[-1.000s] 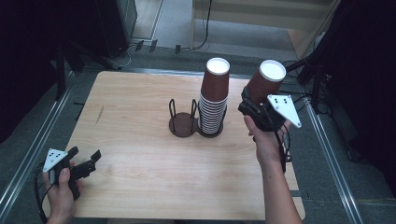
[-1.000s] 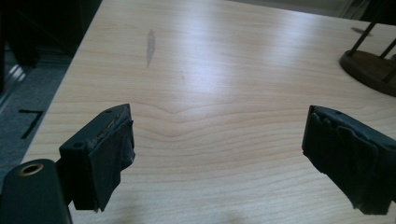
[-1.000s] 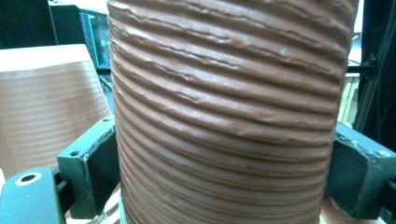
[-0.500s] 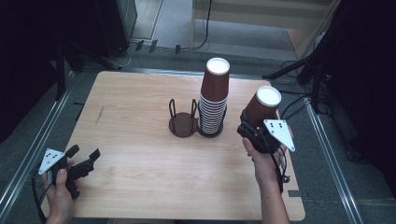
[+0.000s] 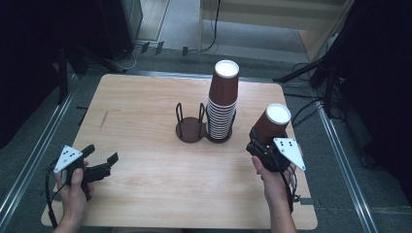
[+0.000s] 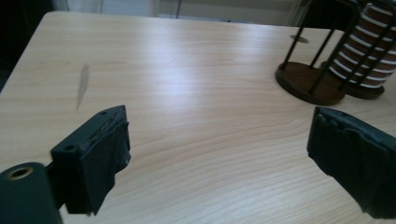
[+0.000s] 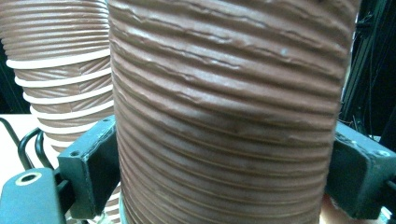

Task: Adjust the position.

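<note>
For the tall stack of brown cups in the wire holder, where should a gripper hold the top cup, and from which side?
Grip the top cup across its ribbed wall, just under the white rim, coming in level from the right. It stands upright, clear above the wire holder, whose posts probably block a lower grip.

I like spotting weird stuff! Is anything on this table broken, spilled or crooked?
Nothing is spilled or broken. One brown cup is away from the tall cup stack: the right gripper holds it tilted near the table's right edge. The wooden table has one small grey smudge.
</note>
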Motion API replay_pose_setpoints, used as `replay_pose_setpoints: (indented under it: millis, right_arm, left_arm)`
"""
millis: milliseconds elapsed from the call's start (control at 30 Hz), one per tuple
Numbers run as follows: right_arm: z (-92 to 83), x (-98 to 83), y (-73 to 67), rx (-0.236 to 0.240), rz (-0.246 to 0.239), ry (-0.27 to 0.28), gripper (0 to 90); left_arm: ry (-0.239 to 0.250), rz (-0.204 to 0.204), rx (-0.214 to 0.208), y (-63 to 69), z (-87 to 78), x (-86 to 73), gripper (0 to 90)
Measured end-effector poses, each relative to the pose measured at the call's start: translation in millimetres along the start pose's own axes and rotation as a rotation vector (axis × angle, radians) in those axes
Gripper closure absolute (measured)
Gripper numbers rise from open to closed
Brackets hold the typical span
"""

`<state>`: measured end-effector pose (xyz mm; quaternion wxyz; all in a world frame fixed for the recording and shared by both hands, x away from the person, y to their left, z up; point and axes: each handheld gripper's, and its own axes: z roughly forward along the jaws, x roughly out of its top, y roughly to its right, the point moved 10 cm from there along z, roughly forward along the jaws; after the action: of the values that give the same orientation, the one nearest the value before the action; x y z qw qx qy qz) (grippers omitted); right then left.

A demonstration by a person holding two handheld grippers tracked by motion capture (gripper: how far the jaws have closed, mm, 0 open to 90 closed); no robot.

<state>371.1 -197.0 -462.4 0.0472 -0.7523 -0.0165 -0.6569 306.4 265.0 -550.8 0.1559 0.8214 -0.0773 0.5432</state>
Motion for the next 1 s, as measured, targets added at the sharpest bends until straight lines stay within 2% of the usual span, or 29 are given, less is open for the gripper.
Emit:
replay_pose_setpoints:
  millis: [133, 233, 400, 533, 733, 833, 933, 1000]
  right_arm:
    - [-2.5, -3.5, -0.1, -0.002, -0.002, -0.003, 10.4]
    - [-4.3, -7.8, -0.9, -0.004, 0.017, -0.01, 10.4]
    - [-5.1, -18.4, -5.7, -0.013, 0.02, -0.026, 10.4]
    - [-5.3, -27.0, -12.9, -0.019, -0.011, -0.037, 10.4]
    - [-7.8, -33.4, -20.1, -0.01, -0.022, -0.047, 10.4]
    - [-9.2, -37.1, -20.0, -0.008, -0.022, -0.05, 10.4]
    - [-10.0, -45.1, -18.9, -0.006, -0.035, -0.066, 10.4]
    - [-10.6, -50.9, -17.9, -0.007, -0.049, -0.077, 10.4]
  left_arm:
    - [0.002, 0.026, -0.018, 16.2, 6.0, 10.8, 3.0]
    - [0.006, 0.049, -0.026, 30.5, 12.2, 19.2, 2.9]
    - [-0.002, 0.077, -0.078, 57.6, 25.4, 28.8, 2.9]
    - [0.004, 0.086, -0.116, 77.4, 34.5, 39.7, 2.9]
    - [0.029, 0.101, -0.141, 94.4, 40.2, 56.6, 2.9]
    - [0.023, 0.115, -0.154, 99.5, 41.7, 56.1, 2.9]
    - [0.006, 0.13, -0.17, 103.7, 43.6, 48.6, 2.9]
    - [-0.018, 0.163, -0.177, 106.6, 43.9, 42.4, 2.9]
